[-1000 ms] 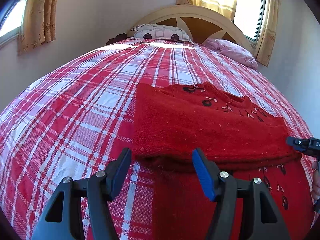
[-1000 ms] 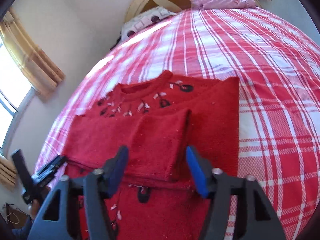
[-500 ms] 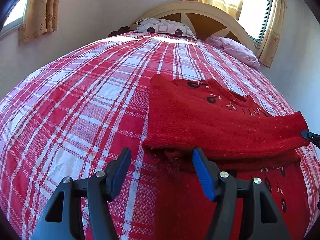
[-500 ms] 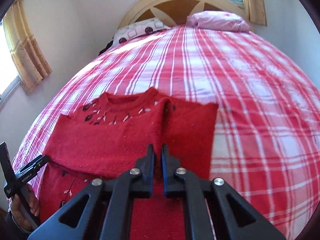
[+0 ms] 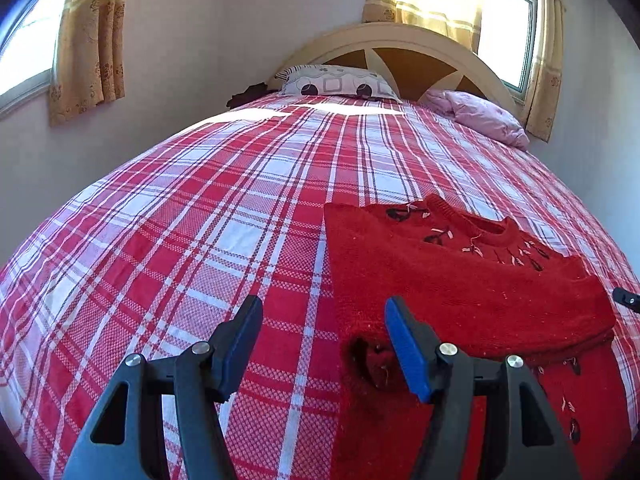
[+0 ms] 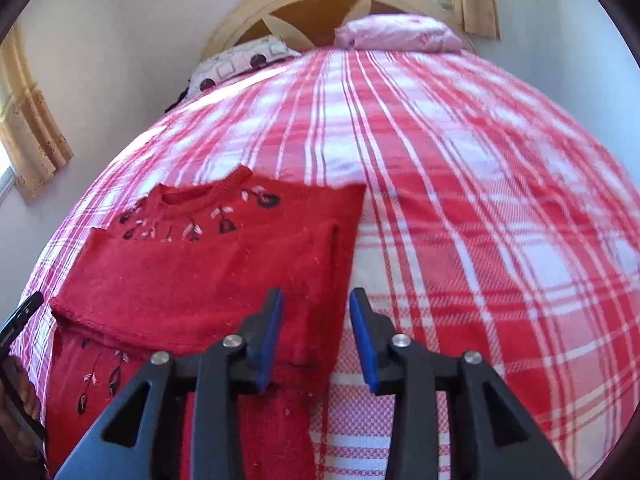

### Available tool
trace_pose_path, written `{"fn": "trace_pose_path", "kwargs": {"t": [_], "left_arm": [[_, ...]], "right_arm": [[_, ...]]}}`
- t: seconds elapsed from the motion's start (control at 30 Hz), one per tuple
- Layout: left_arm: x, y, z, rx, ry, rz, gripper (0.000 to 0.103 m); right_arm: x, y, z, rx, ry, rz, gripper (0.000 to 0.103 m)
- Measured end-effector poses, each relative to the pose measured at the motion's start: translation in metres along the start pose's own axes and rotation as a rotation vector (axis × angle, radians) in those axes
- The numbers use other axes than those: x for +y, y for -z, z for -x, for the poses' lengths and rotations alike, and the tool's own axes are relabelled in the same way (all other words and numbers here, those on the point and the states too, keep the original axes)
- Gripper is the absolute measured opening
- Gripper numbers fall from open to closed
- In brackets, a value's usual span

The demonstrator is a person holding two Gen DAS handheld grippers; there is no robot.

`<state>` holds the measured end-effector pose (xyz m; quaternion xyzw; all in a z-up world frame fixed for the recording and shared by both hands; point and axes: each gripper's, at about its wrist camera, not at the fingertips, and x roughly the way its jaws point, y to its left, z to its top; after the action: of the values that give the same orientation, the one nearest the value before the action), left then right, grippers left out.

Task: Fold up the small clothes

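Observation:
A small red knit sweater (image 5: 448,280) with dark flower embroidery at the neck lies on the plaid bed, both sleeves folded across its chest. My left gripper (image 5: 320,340) is open and empty over the sweater's left edge. In the right wrist view the sweater (image 6: 208,272) lies to the left. My right gripper (image 6: 316,332) is open and empty at the sweater's right edge, its left finger over the knit. The right gripper's tip (image 5: 626,300) peeks in at the left wrist view's right edge. The left gripper's body (image 6: 16,328) shows at the far left.
The red and white plaid bedspread (image 5: 200,220) covers the whole bed. A patterned pillow (image 5: 336,84) and a pink pillow (image 5: 480,116) lie by the headboard (image 5: 404,46). Walls and curtained windows stand on both sides.
My right gripper shut on the folded sleeve half a second ago and has opened, letting it go at the sweater's right edge. My left gripper drew left and stays open.

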<state>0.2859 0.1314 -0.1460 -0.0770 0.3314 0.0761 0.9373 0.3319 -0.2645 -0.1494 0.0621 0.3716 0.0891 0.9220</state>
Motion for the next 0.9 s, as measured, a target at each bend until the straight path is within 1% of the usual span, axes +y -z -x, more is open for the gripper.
{"fn": "trace_pose_path", "kwargs": {"t": [0.03,0.1,0.17,0.2,0.27,0.3,0.37,0.4,0.47,0.53,0.7,0.83,0.9], "left_arm": [[-0.001,-0.002,-0.005,0.008,-0.02,-0.014,0.065],[-0.004,-0.003,-0.018,0.033,-0.089,-0.055,0.065],[-0.002,0.0,-0.034,0.099,-0.155,-0.082,0.065],[0.001,0.004,-0.041,0.131,-0.166,-0.083,0.065],[0.007,0.011,-0.048,0.161,-0.16,-0.081,0.065],[0.01,0.012,-0.047,0.158,-0.153,-0.069,0.065],[0.013,0.012,-0.048,0.165,-0.151,-0.062,0.065],[0.011,0.013,-0.049,0.168,-0.158,-0.073,0.065],[0.008,0.013,-0.051,0.162,-0.172,-0.089,0.065],[0.007,0.013,-0.049,0.158,-0.179,-0.096,0.066],[0.008,0.011,-0.048,0.158,-0.177,-0.085,0.066],[0.005,0.012,-0.038,0.145,-0.179,-0.106,0.066],[0.006,0.014,-0.034,0.139,-0.171,-0.109,0.066]], "right_arm": [[0.005,-0.003,0.003,-0.012,-0.014,0.01,0.039],[0.015,-0.009,0.008,-0.03,-0.064,0.035,0.04],[0.026,-0.009,0.003,-0.009,-0.1,0.068,0.042],[0.03,-0.008,-0.001,0.003,-0.104,0.082,0.042],[0.036,-0.001,-0.014,0.036,-0.09,0.107,0.042],[0.036,0.002,-0.02,0.055,-0.078,0.106,0.042],[0.029,0.009,-0.035,0.103,-0.063,0.075,0.042],[0.023,0.012,-0.041,0.117,-0.074,0.053,0.042],[0.015,0.013,-0.04,0.11,-0.107,0.02,0.042],[0.012,0.01,-0.04,0.123,-0.113,0.009,0.041],[0.018,0.012,-0.04,0.121,-0.079,0.05,0.041],[0.02,0.014,-0.03,0.1,-0.058,0.056,0.042],[0.024,0.017,-0.021,0.081,-0.046,0.082,0.045]]}}
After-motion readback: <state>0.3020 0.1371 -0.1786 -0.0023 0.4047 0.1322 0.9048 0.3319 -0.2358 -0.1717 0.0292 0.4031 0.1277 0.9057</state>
